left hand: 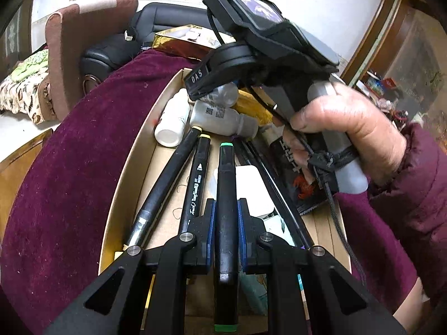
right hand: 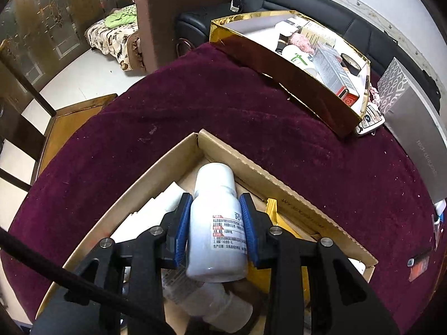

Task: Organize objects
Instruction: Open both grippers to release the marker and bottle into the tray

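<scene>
Below, our left gripper (left hand: pixel 226 237) pinches one green-capped marker (left hand: pixel 225 195), its lower end hidden under the jaws; two more black markers (left hand: pixel 178 173) lie just left. Our right gripper (right hand: pixel 215 223) clamps one white bottle (right hand: pixel 216 223) over the cardboard box (right hand: pixel 251 164); a second bottle (right hand: pixel 212 307) beneath is blurred.

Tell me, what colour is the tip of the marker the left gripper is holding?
Green. The marker has green ends, clearest in the left wrist view.
</scene>
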Available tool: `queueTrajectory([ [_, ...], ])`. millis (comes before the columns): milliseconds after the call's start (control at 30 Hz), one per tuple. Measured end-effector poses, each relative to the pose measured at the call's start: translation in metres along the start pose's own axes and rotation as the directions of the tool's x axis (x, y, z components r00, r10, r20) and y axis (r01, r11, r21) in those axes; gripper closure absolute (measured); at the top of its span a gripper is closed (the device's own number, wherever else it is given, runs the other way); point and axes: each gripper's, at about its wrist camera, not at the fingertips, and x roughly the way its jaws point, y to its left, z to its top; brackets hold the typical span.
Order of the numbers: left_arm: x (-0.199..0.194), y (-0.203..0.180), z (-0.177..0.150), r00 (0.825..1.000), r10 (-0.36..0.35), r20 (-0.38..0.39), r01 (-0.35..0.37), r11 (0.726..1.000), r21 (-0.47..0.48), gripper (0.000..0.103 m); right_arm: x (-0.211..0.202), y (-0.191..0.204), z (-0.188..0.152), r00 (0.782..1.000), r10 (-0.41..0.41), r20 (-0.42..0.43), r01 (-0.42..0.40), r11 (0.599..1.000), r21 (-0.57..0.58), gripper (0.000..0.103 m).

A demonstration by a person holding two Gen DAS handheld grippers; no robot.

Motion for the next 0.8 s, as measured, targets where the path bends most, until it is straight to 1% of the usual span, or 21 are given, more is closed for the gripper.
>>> queueTrajectory([
  [67,-0.001,0.003,0.001,1.0,-0.012,0.008,0.012,1.0,-0.019,0.091,0.001,-0.003,0.0,1.0,0.006,-0.004,-0.006,1.0,0.019,0.07],
  [167,-0.003,0.004,0.001,1.0,-0.012,0.022,0.013,1.0,-0.028,0.09,-0.001,-0.006,-0.001,1.0,0.019,0.004,-0.019,0.999,0.046,0.069],
  [200,-0.004,0.004,0.0,1.0,-0.008,0.027,0.009,1.0,-0.027,0.09,-0.005,-0.007,-0.002,1.0,0.023,0.014,-0.023,0.998,0.058,0.067],
  [233,-0.003,0.004,0.0,1.0,-0.005,0.028,0.006,1.0,-0.025,0.089,-0.009,-0.008,-0.002,0.999,0.027,0.025,-0.029,0.997,0.069,0.063],
  [267,-0.004,0.004,0.0,1.0,-0.002,0.029,0.003,1.0,-0.023,0.087,-0.016,-0.011,-0.002,0.998,0.035,0.044,-0.039,0.995,0.089,0.059],
  [300,-0.005,0.004,0.0,1.0,0.001,0.03,0.0,1.0,-0.023,0.084,-0.022,-0.013,-0.003,0.997,0.041,0.062,-0.048,0.993,0.108,0.058],
  [333,-0.005,0.004,0.0,1.0,0.003,0.03,-0.002,1.0,-0.025,0.07,-0.029,-0.014,-0.003,0.996,0.046,0.078,-0.056,0.991,0.124,0.057],
  [367,-0.006,0.005,0.0,1.0,-0.001,0.029,0.002,0.999,-0.032,0.059,-0.036,-0.016,-0.004,0.994,0.051,0.093,-0.064,0.988,0.139,0.057],
  [400,-0.008,0.005,0.0,0.999,-0.01,0.037,0.011,0.999,-0.035,0.057,-0.046,-0.019,-0.006,0.992,0.059,0.115,-0.077,0.984,0.161,0.056],
  [433,-0.012,0.004,0.0,0.999,0.0,0.044,0.002,0.999,-0.037,0.054,-0.055,-0.02,-0.009,0.989,0.063,0.133,-0.086,0.98,0.177,0.053],
  [467,-0.015,0.003,0.0,0.999,0.008,0.051,-0.006,0.999,-0.037,0.054,-0.066,-0.022,-0.014,0.986,0.064,0.153,-0.094,0.977,0.194,0.05],
  [533,-0.02,0.001,0.0,0.998,0.012,0.06,-0.01,0.999,-0.033,0.053,-0.082,-0.025,-0.024,0.98,0.069,0.188,-0.109,0.971,0.211,0.049],
  [633,-0.031,-0.003,0.0,0.996,0.025,0.083,-0.022,0.999,-0.027,0.052,-0.109,-0.029,-0.049,0.968,0.076,0.238,-0.133,0.963,0.234,0.048],
  [700,-0.041,-0.009,0.0,0.991,0.053,0.121,-0.052,0.999,-0.009,0.052,-0.126,-0.032,-0.067,0.96,0.072,0.271,-0.143,0.957,0.254,0.047],
  [733,-0.049,-0.015,0.0,0.984,0.083,0.159,-0.084,0.996,0.003,0.052,-0.133,-0.034,-0.076,0.956,0.068,0.286,-0.147,0.953,0.266,0.044],
  [767,-0.056,-0.018,0.0,0.977,0.105,0.188,-0.108,0.994,0.009,0.05,-0.14,-0.036,-0.086,0.951,0.061,0.303,-0.15,0.948,0.279,0.042],
  [800,-0.068,-0.025,-0.001,0.959,0.152,0.241,-0.16,0.987,0.016,0.046,-0.148,-0.039,-0.098,0.944,0.054,0.325,-0.155,0.943,0.296,0.042],
])
